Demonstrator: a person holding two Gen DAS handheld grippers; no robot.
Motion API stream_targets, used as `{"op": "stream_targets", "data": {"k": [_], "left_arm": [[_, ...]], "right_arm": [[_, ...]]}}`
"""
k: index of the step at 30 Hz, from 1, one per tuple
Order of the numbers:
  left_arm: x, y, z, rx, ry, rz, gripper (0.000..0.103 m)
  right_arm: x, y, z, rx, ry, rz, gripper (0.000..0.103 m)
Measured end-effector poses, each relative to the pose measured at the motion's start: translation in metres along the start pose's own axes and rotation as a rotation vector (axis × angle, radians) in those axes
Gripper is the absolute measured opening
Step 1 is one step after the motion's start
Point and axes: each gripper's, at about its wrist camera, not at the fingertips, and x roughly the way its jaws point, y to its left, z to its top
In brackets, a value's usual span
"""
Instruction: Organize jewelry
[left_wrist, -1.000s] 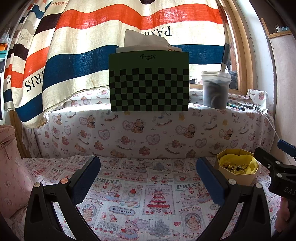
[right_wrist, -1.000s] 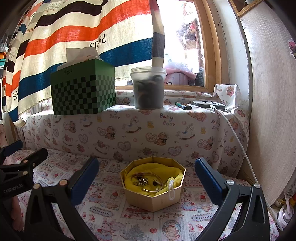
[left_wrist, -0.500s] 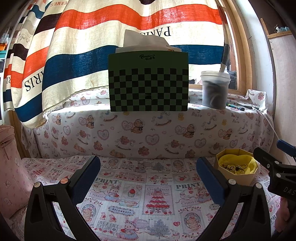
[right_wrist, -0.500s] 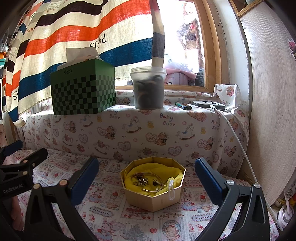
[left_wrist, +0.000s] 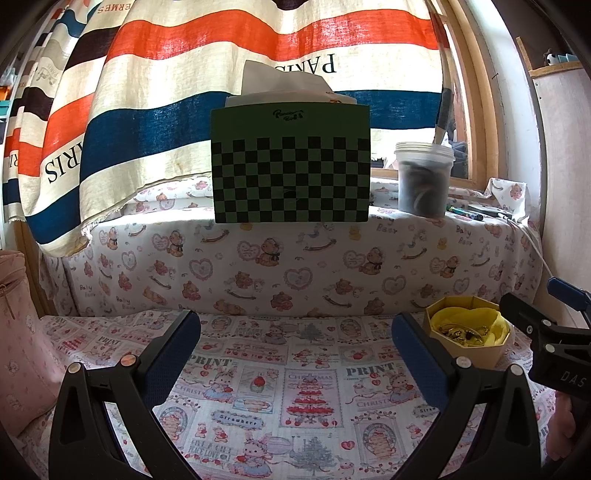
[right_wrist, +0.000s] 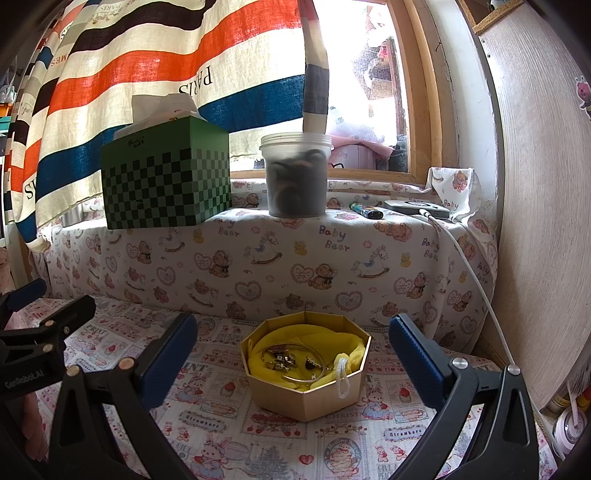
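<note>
1. Left wrist view: the left gripper (left_wrist: 295, 347) is spread wide with nothing between its blue pads, hanging over the middle of the printed cloth (left_wrist: 303, 402). The gold octagon box (left_wrist: 469, 347) sits way over toward the cloth's right edge, near the back, and the right gripper (left_wrist: 546, 332) pokes in beside it.

2. Same view, back ledge: green checkered tissue box (left_wrist: 291, 166) and a plastic tub (left_wrist: 424, 181) sit up there. Neither looks like part of the job.

3. Right wrist view: the right gripper (right_wrist: 291, 350) is also wide open, empty, and lined up right on the box (right_wrist: 306, 391). Inside it, on a yellow lining (right_wrist: 317, 339), there's a jumble of jewelry (right_wrist: 291, 362): a thin bangle, some small metal bits, plus a white cord loop (right_wrist: 343, 376) hanging over the front rim.

4. How far along? Honestly can't call it. All the jewelry I can see is in the box, none loose on the cloth. That fits pieces already gathered up, or a pile waiting to be sorted out. It does look tangled rather than laid out neatly.
</note>
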Motion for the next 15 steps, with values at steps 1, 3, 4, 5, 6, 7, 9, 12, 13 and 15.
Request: {"op": "stream_targets", "data": {"k": [1, 3, 4, 5, 6, 7, 9, 12, 13, 15], "left_arm": [[-0.0001, -0.0001, 0.0, 0.0, 0.0, 0.001, 0.103], [0.0, 0.0002, 0.0, -0.001, 0.0, 0.001, 0.103], [0.0, 0.0004, 0.0001, -0.002, 0.0, 0.003, 0.103], [-0.0001, 0.0006, 0.0001, -0.003, 0.0, 0.004, 0.103], [0.0, 0.0009, 0.0002, -0.005, 0.0, 0.006, 0.103], [0.0, 0.0011, 0.0002, -0.004, 0.0, 0.005, 0.103], [0.0, 0.0013, 0.0002, -0.003, -0.001, 0.005, 0.103], [0.0, 0.0015, 0.0003, -0.004, 0.0, 0.005, 0.103], [-0.0001, 0.0016, 0.0003, -0.004, 0.0, 0.005, 0.103], [-0.0001, 0.0016, 0.0003, -0.003, 0.0, 0.006, 0.103]], "right_arm": [[-0.0002, -0.0001, 0.0, 0.0, 0.0, 0.0, 0.103], [0.0, 0.0001, 0.0, 0.0, 0.0, 0.0, 0.103], [0.0, 0.0001, 0.0, 0.0, 0.0, 0.0, 0.103], [-0.0001, 0.0, 0.0, 0.0, 0.0, 0.0, 0.103], [0.0, 0.0, 0.0, 0.0, 0.0, 0.0, 0.103], [-0.0001, 0.0001, 0.0001, 0.0, 0.0, 0.0, 0.103], [0.0001, 0.0001, 0.0001, -0.001, 0.0, 0.0, 0.103], [0.0, -0.0001, 0.0, 0.0, 0.001, 0.0, 0.103], [-0.0002, 0.0, 0.0, 0.0, 0.001, 0.0, 0.103], [0.0001, 0.0002, 0.0, -0.001, 0.0, 0.0, 0.103]]}}
